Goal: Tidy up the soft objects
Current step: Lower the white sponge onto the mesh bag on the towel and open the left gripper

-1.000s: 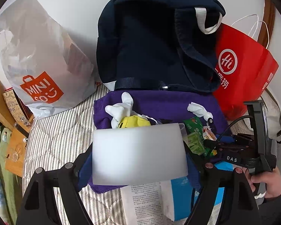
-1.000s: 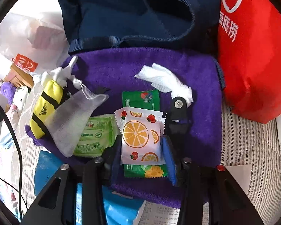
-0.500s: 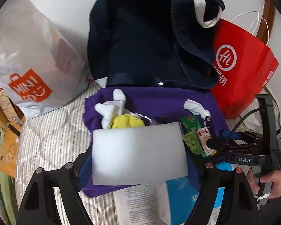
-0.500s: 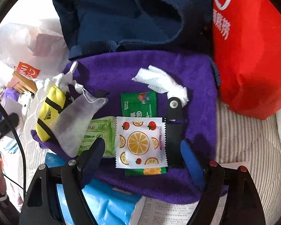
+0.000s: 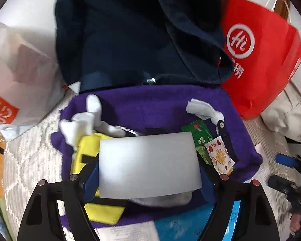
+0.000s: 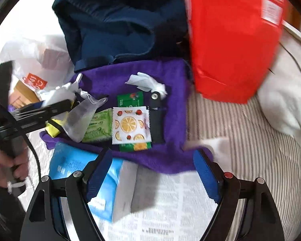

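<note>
Both tongs stand wide over the purple fleece cloth [image 6: 170, 76] on the striped bed. The left tongs [image 5: 148, 178] straddle a translucent white pouch [image 6: 80, 120]; the right tongs [image 6: 153, 172], empty, hang just beside the orange-print sachet [image 6: 130, 124] lying on that cloth.

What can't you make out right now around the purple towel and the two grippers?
- Left wrist view: a grey blurred patch covers the gap between the left gripper fingers, hiding what lies there and whether the pads touch anything.
- Left wrist view: the right gripper is cut off by the edge.
- Right wrist view: motion blur makes the print on the blue packet and newspaper unreadable.
</note>
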Tool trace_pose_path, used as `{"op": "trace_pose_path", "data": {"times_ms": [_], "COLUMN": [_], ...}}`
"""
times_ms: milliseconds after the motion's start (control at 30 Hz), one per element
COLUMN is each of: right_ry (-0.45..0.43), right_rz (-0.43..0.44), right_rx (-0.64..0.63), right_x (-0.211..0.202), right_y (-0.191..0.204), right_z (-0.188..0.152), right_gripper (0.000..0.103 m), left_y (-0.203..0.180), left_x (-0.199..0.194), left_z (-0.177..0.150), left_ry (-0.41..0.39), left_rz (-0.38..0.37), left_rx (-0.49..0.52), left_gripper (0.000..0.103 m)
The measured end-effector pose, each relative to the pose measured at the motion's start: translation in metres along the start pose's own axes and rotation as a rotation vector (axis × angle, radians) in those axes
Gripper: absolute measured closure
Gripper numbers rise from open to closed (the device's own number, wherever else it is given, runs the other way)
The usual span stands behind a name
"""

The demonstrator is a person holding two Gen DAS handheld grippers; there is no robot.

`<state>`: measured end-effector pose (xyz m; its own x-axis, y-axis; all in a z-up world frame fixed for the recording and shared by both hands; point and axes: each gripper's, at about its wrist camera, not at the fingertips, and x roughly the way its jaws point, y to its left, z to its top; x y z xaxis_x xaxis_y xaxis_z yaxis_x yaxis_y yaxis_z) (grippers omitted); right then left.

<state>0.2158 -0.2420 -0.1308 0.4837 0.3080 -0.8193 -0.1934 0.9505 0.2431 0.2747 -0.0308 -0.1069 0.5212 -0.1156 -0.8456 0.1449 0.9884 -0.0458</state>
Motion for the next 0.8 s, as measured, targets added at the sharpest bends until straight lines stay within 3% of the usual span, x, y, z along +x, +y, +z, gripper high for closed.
{"op": "trace_pose_path", "data": {"times_ms": [333,467,600,800], "right_ry": [-0.019,-0.006,-0.002,0.005], "right_rz": [-0.010,-0.004,0.016,0.032], "right_rx": [0.056,0.066,0.080,0.075], "right_x": [-0.038,-0.039,-0.040,-0.041], "right_y": [-0.024,-0.027,-0.026,-0.020], "right_z": [-0.030,-0.040,-0.048,-0.054], "right_gripper": [0.021,0.021,0.021,0.021], "left_y": [-0.023,-0.033,-0.035,-0.031], "left_x": [0.041,0.045,0.049,0.032], "left_z": [0.011,0.011,0.008,0.003], "left_ry": [0.054,0.079,0.122,0.107], "left_rz": [0.043,0.045,-0.003,0.000], "left_rx": [0.054,0.087,0.074,0.050], "left_gripper": [0.020,0.018,0.013,0.007]}}
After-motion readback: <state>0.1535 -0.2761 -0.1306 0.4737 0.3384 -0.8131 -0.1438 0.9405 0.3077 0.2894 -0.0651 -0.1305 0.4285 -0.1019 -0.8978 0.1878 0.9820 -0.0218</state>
